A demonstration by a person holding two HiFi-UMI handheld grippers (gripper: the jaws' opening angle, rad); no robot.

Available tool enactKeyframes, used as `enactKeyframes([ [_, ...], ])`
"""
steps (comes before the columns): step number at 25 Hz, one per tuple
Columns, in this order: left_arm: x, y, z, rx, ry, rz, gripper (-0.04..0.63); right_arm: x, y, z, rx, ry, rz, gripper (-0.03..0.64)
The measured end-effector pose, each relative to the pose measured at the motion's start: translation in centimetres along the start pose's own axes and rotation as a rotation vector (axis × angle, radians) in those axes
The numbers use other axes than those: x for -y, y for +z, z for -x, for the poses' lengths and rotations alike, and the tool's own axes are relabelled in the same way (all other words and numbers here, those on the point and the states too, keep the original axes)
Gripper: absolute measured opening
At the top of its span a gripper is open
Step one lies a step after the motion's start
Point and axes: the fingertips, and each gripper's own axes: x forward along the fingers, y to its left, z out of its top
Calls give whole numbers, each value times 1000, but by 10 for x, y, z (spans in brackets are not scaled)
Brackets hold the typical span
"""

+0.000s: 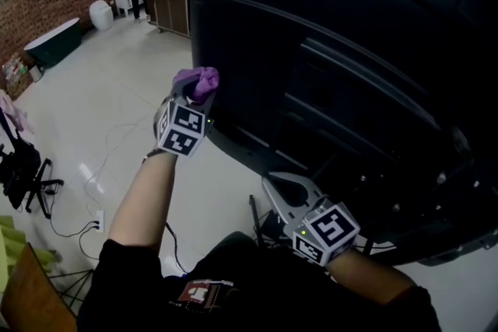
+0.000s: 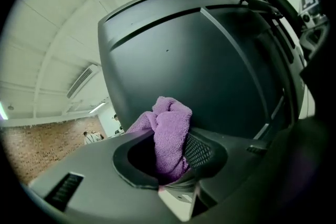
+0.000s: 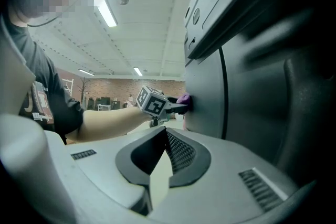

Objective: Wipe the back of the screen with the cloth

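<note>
Cloth [image 2: 169, 136] clamped in left tool [image 2: 170, 161], pressed against screen [image 2: 210, 60] back.

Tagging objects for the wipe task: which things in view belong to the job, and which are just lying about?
Job:
purple cloth
left tongs, shut on it
back of the screen

Lying about:
right tongs, shut, empty
floor cables
black chair
wooden cabinet
</note>
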Motion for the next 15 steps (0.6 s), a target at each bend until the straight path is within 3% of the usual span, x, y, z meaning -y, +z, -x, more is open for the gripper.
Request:
enactKeyframes([
  [7,72,49,8,73,-108,-17,118,0,-1,6,8,-13,-4,2],
  [15,146,102,28,197,-282,-4,118,2,-6,2,7,-15,-30,2],
])
